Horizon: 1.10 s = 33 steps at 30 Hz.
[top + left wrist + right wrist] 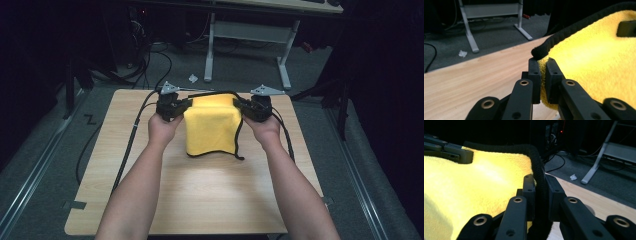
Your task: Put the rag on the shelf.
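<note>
Yellow terry cloth with a black corded edge (211,126) is held up between both sets of jaws, lower hem draped onto the light wooden table (200,200). Left gripper (543,65) is pinched tight on one upper corner, right gripper (539,182) clamped on the black edging opposite. Both forearms are stretched forward, hands level.

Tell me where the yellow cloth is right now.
In the high view, the yellow cloth hangs at the table's far middle, stretched between the left gripper and the right gripper, each pinching an upper corner, its lower edge on the tabletop.
</note>
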Motion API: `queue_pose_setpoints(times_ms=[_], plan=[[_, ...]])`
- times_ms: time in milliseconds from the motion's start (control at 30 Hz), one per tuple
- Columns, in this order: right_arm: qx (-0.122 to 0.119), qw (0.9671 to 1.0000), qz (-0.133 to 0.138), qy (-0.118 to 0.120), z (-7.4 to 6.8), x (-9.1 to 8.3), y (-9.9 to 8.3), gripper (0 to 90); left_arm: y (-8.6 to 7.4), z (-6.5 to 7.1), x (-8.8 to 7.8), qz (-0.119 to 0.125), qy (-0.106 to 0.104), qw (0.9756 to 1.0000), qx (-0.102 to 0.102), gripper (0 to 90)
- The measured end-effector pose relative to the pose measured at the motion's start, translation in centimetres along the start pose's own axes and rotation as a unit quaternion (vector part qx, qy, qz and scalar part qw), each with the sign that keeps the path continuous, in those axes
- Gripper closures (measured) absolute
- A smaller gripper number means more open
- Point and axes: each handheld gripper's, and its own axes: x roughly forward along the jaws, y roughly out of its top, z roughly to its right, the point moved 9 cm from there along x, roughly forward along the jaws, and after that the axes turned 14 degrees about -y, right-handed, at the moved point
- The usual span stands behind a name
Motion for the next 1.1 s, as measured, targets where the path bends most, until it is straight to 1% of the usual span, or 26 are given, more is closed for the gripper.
queue_pose_setpoints(times_ms=[67, 133, 167, 233, 267, 400, 433, 567, 600, 800, 933, 1100], plan=[[0.001, 1.0000, -0.006, 0.001, -0.1, 0.2, -0.4, 80.5, -0.5, 0.0, 0.1, -0.007, -0.001, 1.0000, 0.001, 84.6], [0.000, 0.9999, -0.012, 0.000, -0.1, 0.4, -0.9, 80.5, -0.9, 0.0, 0.1, -0.009, -0.004, 0.9999, -0.002, 84.5], [0.000, 0.9999, -0.015, 0.001, -0.2, 0.5, -1.1, 80.5, -1.1, -0.1, 0.1, -0.008, -0.006, 0.9999, -0.006, 84.5], [0.007, 0.9998, -0.017, 0.006, -0.2, 0.6, -1.4, 80.6, -1.5, -0.3, 0.1, -0.006, -0.011, 0.9998, -0.013, 84.5], [0.013, 0.9997, -0.018, 0.007, -0.3, 0.6, -1.5, 80.6, -1.8, -0.3, 0.1, -0.006, -0.013, 0.9998, -0.017, 84.5], [0.020, 0.9996, -0.018, 0.009, -0.4, 0.7, -1.6, 80.6, -2.7, -0.4, 0.5, -0.002, -0.027, 0.9991, -0.032, 84.5], [0.025, 0.9994, -0.021, 0.010, -0.3, 0.8, -1.7, 80.5, -2.8, -0.4, 0.5, -0.002, -0.028, 0.9991, -0.033, 84.5], [0.034, 0.9990, -0.023, 0.015, -0.1, 0.9, -2.1, 80.3, -3.3, -0.4, 0.8, -0.004, -0.033, 0.9988, -0.037, 84.5], [0.040, 0.9987, -0.026, 0.017, -0.1, 0.9, -2.3, 80.3, -3.5, -0.4, 0.9, -0.007, -0.034, 0.9987, -0.038, 84.5], [0.057, 0.9976, -0.036, 0.020, 0.0, 1.2, -3.1, 79.7, -4.2, -0.3, 1.0, -0.010, -0.035, 0.9985, -0.040, 84.5], [0.057, 0.9973, -0.041, 0.023, -0.1, 1.4, -3.7, 79.1, -4.7, -0.4, 1.1, -0.017, -0.036, 0.9985, -0.037, 84.5], [0.066, 0.9964, -0.047, 0.025, -0.1, 1.7, -4.5, 78.8, -5.4, -0.3, 1.3, -0.023, -0.039, 0.9982, -0.039, 84.5]])
